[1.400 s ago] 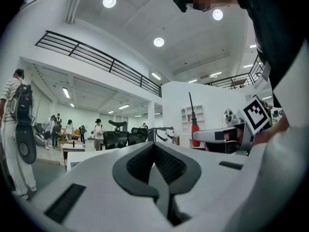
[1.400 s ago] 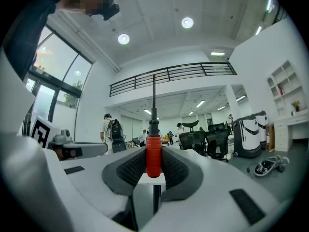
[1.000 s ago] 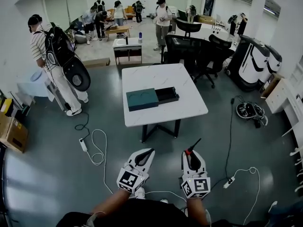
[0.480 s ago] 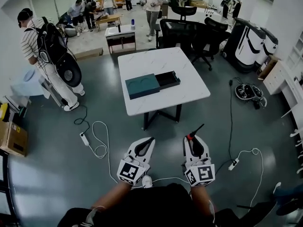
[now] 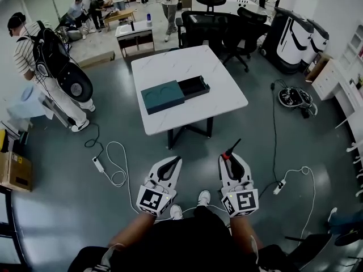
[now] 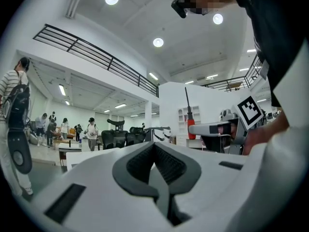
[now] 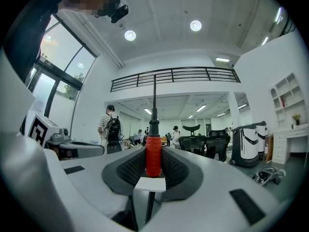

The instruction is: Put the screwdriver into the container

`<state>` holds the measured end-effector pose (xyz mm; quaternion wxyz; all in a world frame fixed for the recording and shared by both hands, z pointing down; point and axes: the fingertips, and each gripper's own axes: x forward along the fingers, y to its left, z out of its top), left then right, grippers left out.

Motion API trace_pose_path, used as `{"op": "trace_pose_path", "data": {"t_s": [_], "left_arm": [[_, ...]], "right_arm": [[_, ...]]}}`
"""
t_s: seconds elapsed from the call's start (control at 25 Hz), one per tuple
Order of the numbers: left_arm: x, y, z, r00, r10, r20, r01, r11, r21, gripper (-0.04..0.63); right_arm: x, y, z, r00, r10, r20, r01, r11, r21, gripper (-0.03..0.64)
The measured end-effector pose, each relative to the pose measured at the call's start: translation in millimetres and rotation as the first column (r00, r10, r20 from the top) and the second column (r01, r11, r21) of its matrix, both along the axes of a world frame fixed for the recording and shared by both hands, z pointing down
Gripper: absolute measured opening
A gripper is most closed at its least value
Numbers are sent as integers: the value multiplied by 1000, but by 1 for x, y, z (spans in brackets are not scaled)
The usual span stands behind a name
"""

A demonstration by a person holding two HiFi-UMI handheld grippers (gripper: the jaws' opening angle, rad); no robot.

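- The screwdriver point(image 7: 153, 156) sits by its red handle between the pads of your right gripper point(image 5: 230, 160). Its dark shaft sticks out past the tips, over the floor on the near side of the table point(image 5: 221, 95).
- That gripper's jaws are partly closed and press on the handle from both sides.
- Your left gripper point(image 5: 170, 163) is just beside it, equally short of the table, with its jaws brought together on nothing.
- The container point(image 5: 163, 96), a teal box with a black tray slid out, lies near the table's middle.
- A person with a backpack point(image 5: 39, 55) stands left of the table.
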<state>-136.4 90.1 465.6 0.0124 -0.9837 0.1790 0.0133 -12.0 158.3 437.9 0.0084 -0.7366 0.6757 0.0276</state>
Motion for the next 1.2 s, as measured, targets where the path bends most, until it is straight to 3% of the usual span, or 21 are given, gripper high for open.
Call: {"op": "trace_pose_path", "data": {"t_s": [0.28, 0.52, 0.8, 1.2], "left_arm": [[48, -18, -1, 999, -12, 31, 13, 1000, -11, 6], [98, -27, -1, 999, -10, 31, 10, 1000, 4, 5], [149, -42, -9, 998, -50, 23, 50, 998, 25, 5], [161, -66, -11, 988, -149, 38, 148, 988, 29, 5]], "right_arm": [[43, -22, 1, 999, -27, -25, 26, 999, -25, 107], [84, -37, 6, 998, -53, -13, 53, 998, -26, 109], [128, -50, 5, 995, -75, -67, 75, 997, -2, 109], [147, -94, -1, 983, -177, -36, 178, 984, 29, 109]]}}
